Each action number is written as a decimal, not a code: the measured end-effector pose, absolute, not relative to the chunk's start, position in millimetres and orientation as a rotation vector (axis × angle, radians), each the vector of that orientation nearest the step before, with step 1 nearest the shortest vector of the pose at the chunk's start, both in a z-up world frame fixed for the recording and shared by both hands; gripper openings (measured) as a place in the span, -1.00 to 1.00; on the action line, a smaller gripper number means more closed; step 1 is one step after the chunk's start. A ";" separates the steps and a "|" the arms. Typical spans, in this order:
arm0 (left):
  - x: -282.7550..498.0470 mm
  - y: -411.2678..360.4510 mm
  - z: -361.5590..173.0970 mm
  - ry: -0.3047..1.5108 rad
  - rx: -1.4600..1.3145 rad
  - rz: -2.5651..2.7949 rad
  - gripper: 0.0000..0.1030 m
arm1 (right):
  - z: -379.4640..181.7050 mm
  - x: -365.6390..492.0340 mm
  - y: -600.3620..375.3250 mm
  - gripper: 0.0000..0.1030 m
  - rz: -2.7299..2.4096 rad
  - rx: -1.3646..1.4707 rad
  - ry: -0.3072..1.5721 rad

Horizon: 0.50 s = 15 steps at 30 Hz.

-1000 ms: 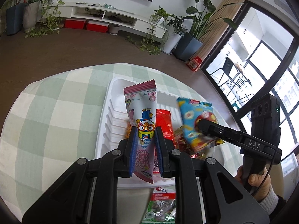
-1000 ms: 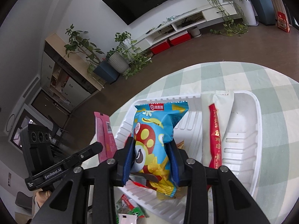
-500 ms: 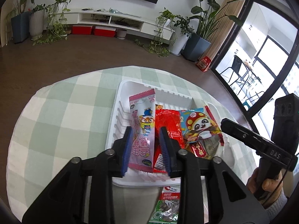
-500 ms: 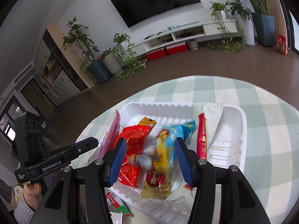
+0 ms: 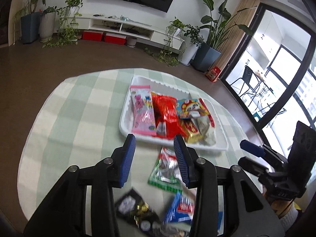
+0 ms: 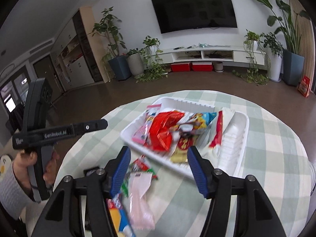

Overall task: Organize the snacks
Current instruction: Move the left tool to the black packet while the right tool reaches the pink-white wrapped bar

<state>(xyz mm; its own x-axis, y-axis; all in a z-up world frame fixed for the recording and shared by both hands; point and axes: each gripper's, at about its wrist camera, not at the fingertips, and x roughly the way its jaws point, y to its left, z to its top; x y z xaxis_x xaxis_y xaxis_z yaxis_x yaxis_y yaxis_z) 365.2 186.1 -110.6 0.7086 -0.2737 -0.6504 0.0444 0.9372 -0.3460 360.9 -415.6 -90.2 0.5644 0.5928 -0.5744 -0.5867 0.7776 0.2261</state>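
Note:
A white tray sits on the green checked table. In it lie a pink snack pack, a red pack, a blue panda pack and a white-and-red pack. My left gripper is open and empty, just in front of the tray's near edge. My right gripper is open and empty, also in front of the tray. A green pack lies on the cloth below both grippers.
More loose packs lie near me: a black one, a blue one and a pale pink one. The right gripper shows at the right of the left wrist view. The round table's edge curves close on all sides.
Both grippers opened and let go of the pink pack and the blue panda pack, which now lie in the tray. Both grippers pulled back toward me, off the tray.

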 end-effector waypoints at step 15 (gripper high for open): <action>279.9 176.5 -159.0 0.934 -0.355 -0.094 -0.21 | -144.5 322.1 -395.4 0.25 0.707 -0.104 0.795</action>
